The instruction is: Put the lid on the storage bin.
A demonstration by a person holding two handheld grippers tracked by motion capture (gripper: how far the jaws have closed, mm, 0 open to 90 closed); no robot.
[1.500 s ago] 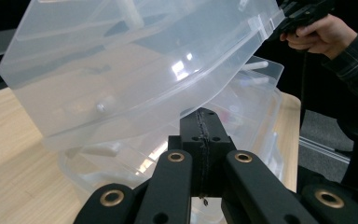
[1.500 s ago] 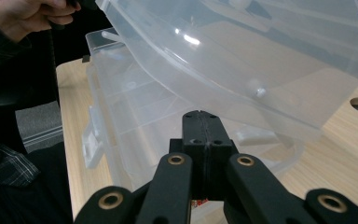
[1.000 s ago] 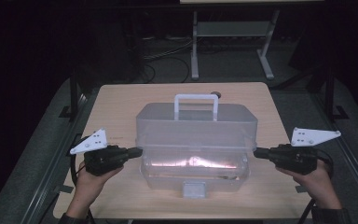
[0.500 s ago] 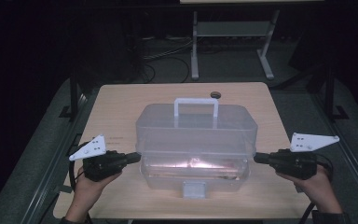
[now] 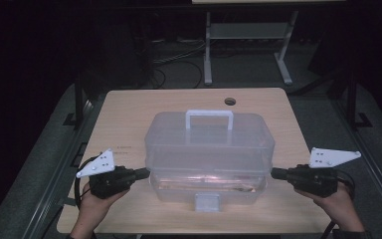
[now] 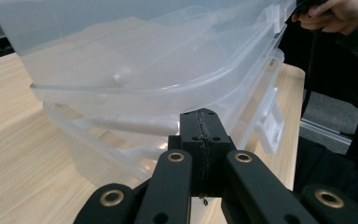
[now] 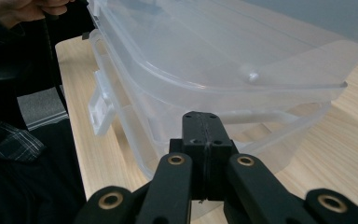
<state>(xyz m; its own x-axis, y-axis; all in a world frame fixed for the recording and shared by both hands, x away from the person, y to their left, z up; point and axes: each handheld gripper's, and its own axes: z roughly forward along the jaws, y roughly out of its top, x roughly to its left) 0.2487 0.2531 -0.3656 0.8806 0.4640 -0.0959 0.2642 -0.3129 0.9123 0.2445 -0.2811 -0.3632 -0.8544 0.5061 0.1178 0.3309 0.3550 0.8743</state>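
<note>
You're holding the left gripper at the left end of the clear plastic box, w/ its tip sitting just under the lid edge. Its jaws are pressed together w/ nothing between them; in the left gripper view they're meeting flat right below the lid's rim. You're holding the right gripper at the opposite end, same height approx., jaws likewise closed on nothing, tip just under the overhanging lid edge, as the right gripper view is showing. Whether either tip is actually touching the plastic, can't tell.

The box is sitting mid-table on the wooden tabletop, lengthwise across it, btw. your two hands. The lid is riding tilted, a gap showing btw. it and the base. The white handle is standing upright on top; the front latch is hanging down on your side.
</note>
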